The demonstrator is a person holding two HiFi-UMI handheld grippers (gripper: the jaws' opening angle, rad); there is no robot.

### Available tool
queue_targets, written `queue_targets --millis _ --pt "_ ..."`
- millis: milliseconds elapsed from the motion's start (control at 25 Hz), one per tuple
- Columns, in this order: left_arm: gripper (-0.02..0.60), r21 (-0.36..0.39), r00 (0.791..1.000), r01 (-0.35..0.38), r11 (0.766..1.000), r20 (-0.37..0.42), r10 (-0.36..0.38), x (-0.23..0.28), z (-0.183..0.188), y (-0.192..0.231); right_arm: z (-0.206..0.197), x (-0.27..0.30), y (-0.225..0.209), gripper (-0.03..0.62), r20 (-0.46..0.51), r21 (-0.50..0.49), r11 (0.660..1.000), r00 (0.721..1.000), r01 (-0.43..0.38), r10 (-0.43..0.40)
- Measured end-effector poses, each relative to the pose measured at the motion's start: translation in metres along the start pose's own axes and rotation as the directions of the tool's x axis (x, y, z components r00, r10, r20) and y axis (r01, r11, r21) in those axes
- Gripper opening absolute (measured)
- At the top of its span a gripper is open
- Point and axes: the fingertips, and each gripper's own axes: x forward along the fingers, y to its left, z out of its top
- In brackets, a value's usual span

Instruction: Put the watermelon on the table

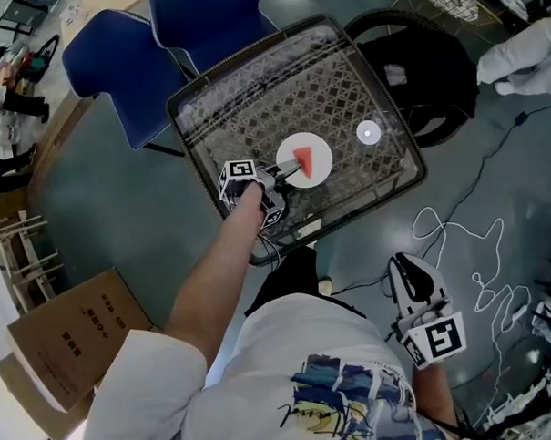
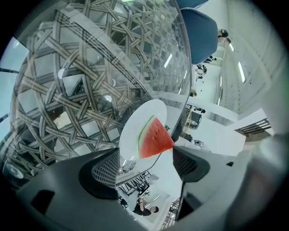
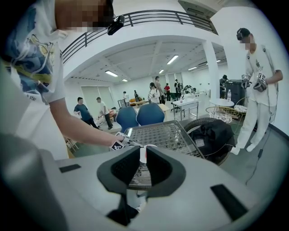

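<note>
In the head view, the watermelon (image 1: 302, 158) is seen on a white plate (image 1: 321, 170) lying on the glass bench (image 1: 252, 97), with the left claw (image 1: 287, 175) held at the plate's rim. In the left gripper view, that claw is seen open, the rim just between its jaws but not squeezed, likely because the plate is already set down. In the right gripper view, the right claw (image 3: 142, 155) is seen almost closed and empty, held back out of the way.

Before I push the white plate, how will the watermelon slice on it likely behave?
The watermelon slice lies flat, so rolling seems unlikely. The plate looks smooth, so the slice may slide. On the glass tabletop the plate likely glides.
</note>
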Motion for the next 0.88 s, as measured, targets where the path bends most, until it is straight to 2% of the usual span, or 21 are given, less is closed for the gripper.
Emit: queue_targets --millis 240,440,600,760,880 --pt "0.379 0.035 0.999 0.054 0.998 0.001 -0.054 -0.011 -0.012 -0.008 -0.001 -0.007 0.006 0.038 0.018 -0.012 1.000 1.000 -0.001 0.001" --pt "0.379 0.116 0.992 0.123 0.986 -0.018 -0.122 -0.028 -0.033 -0.022 -0.001 -0.014 0.014 0.038 0.047 -0.063 0.998 0.999 -0.026 0.029" --pt "0.360 0.189 0.984 0.178 0.966 -0.017 -0.178 -0.052 -0.060 -0.031 -0.004 -0.028 0.024 0.038 0.059 -0.110 0.991 0.995 -0.071 0.077" --pt "0.283 0.274 0.967 0.245 0.930 0.004 -0.256 -0.078 -0.099 -0.037 -0.015 -0.051 0.033 0.038 0.060 -0.171 0.978 0.989 -0.122 0.134" --pt "0.184 0.389 0.932 0.316 0.865 0.041 -0.359 -0.103 -0.130 -0.047 -0.020 -0.068 0.035 0.038 0.071 -0.215 0.965 0.983 -0.152 0.171"
